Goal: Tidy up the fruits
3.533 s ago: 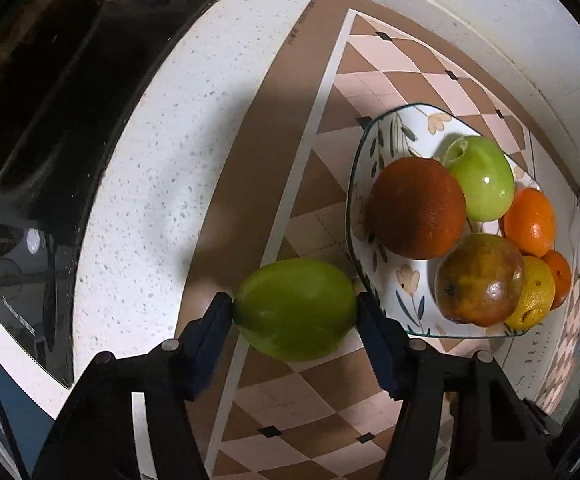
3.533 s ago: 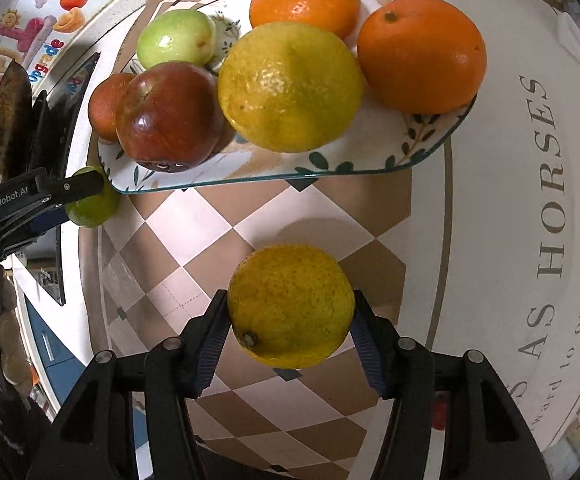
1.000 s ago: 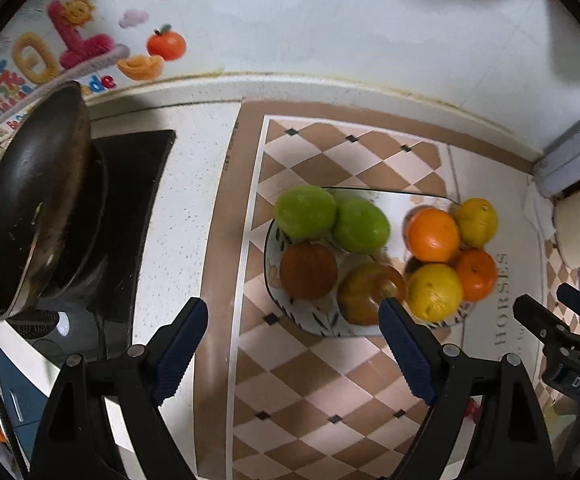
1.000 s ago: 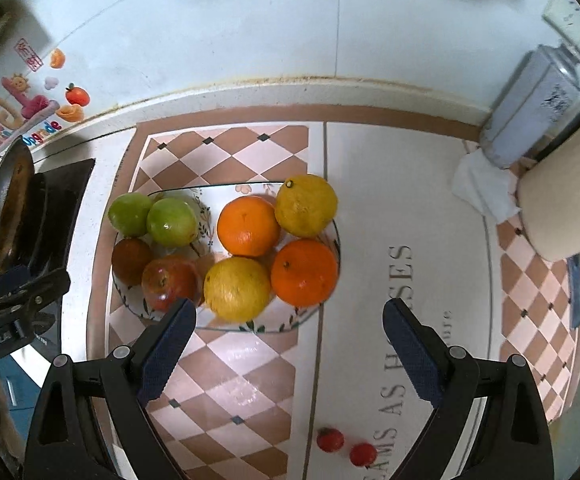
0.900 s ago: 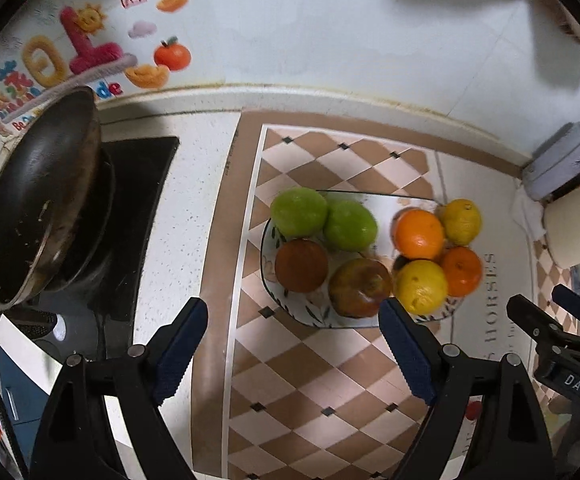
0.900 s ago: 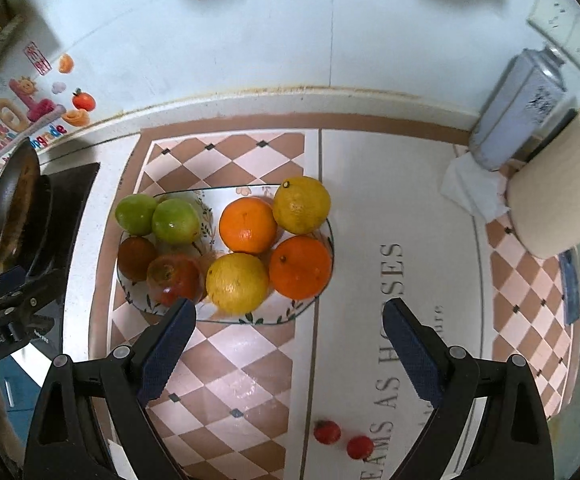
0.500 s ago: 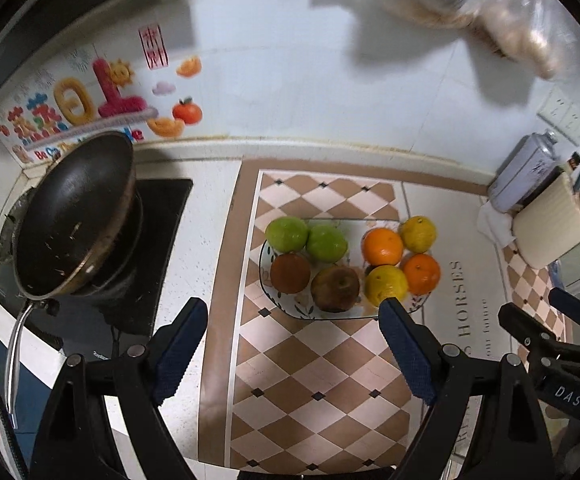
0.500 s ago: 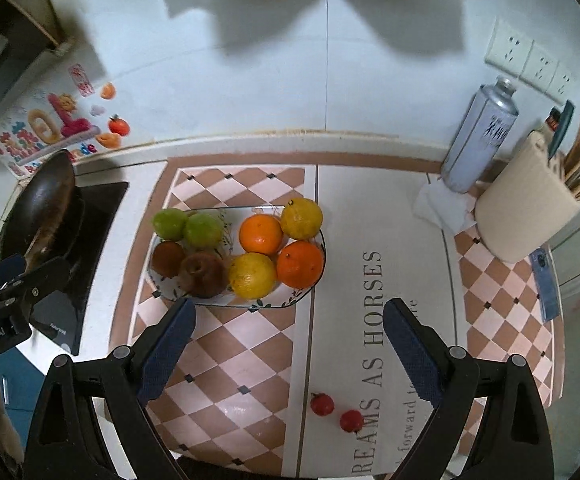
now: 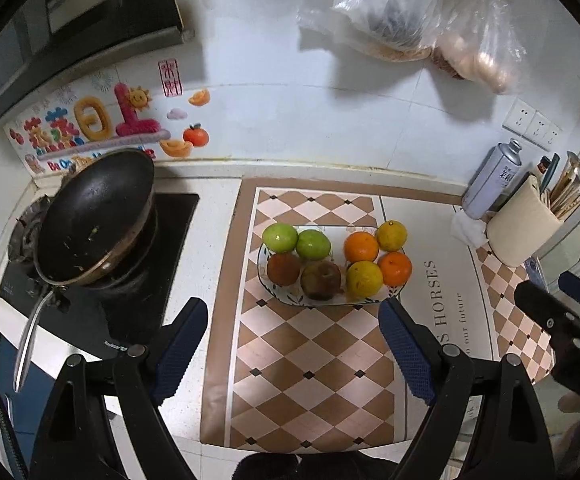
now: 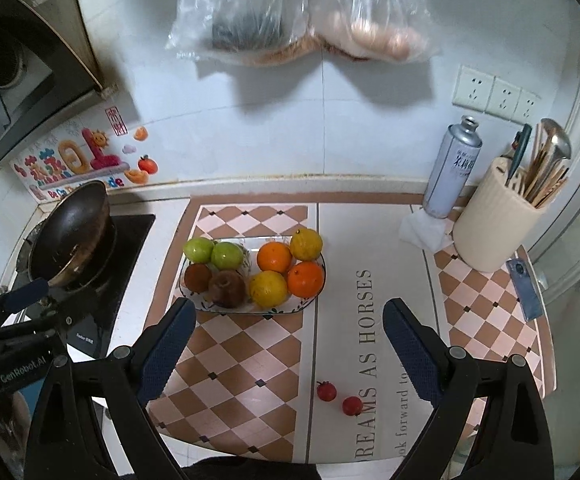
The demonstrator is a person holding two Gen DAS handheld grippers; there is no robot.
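Item: fruit plate [image 10: 305, 300], glass with leaf pattern, set on the checked mat [image 10: 250, 336] near the middle of the counter, just right of the wok [image 10: 70, 236].

Contents, left to right: two green apples [image 10: 199, 249], touching; below them a brown-red fruit [image 10: 197, 277] and a mottled apple [image 10: 228, 283]; then two oranges [image 10: 275, 257] and two yellow citrus [image 10: 268, 288], packed against each other.

Loose on the mat, nearer the cameras and well apart from the plate: two small red fruits [image 10: 326, 391].

Handling, as judged: the round fruits are taken to be firm, smooth-skinned and prone to rolling; a hold across the widest part is advised. The small red pair is likely soft and easily crushed, so light pressure is called for. The plate is probably brittle.

Left gripper [image 9: 292, 334]: jaws spread wide, nothing held, raised above the mat.

Right gripper [image 10: 288, 334]: jaws spread wide, nothing held, likewise raised clear of the plate.
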